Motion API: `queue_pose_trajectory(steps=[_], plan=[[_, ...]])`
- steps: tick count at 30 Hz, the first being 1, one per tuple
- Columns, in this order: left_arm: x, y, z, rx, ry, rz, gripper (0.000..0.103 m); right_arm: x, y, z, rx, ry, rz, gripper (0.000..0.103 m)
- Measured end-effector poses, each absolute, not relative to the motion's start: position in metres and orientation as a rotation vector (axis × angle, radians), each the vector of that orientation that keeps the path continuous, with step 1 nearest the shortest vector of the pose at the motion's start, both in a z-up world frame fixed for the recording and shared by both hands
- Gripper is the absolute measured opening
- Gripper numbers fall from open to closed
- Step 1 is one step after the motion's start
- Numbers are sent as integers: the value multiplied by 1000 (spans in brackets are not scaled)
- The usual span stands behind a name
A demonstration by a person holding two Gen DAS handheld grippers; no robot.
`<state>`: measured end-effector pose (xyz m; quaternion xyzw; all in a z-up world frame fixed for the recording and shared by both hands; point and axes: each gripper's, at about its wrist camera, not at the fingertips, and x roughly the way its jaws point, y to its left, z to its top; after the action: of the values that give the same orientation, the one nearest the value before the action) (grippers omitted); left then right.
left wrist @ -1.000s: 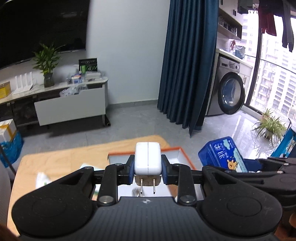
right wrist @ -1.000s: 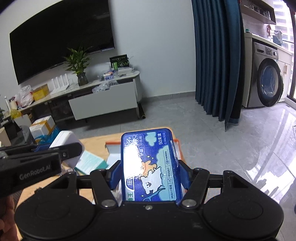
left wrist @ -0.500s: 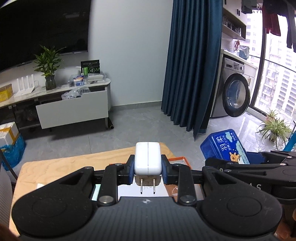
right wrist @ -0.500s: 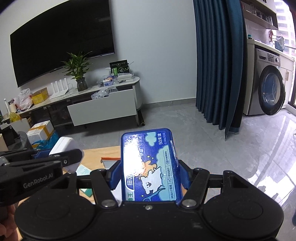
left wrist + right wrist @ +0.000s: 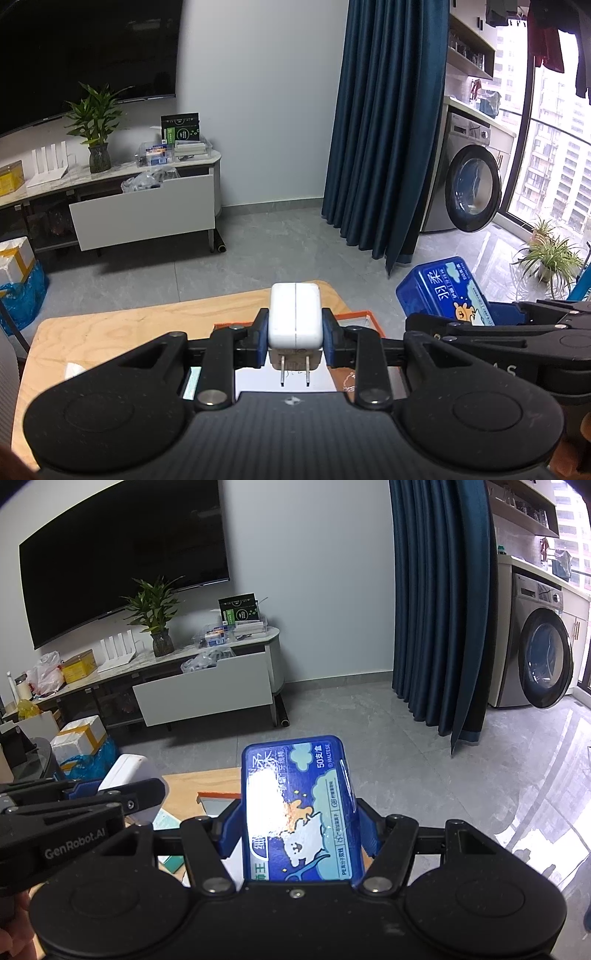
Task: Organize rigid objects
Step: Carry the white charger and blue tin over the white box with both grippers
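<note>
Gripping a white two-pin plug charger [image 5: 294, 315] in my left claw [image 5: 294, 334] and a glossy blue plastic case [image 5: 297, 808] in my right claw [image 5: 298, 829], I am risking a collision: both are hovering close together.

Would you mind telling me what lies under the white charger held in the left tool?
Below the white charger is the orange-rimmed tray on the wooden table. The tray's pale floor shows; the left tool hides the rest of its contents.

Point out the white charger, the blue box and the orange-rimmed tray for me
white charger [image 5: 294, 314], left wrist view, front face of its body
blue box [image 5: 299, 812], right wrist view, printed top face
orange-rimmed tray [image 5: 356, 314], left wrist view, far orange rim
</note>
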<state>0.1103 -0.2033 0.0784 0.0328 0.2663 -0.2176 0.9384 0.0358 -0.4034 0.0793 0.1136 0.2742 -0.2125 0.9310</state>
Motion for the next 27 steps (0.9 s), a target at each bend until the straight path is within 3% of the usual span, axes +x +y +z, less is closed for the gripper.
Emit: queue_pose_trajectory(steps=[27], plan=[[126, -200, 52, 57, 616, -445, 30, 58, -403, 50, 246, 633, -438, 74]])
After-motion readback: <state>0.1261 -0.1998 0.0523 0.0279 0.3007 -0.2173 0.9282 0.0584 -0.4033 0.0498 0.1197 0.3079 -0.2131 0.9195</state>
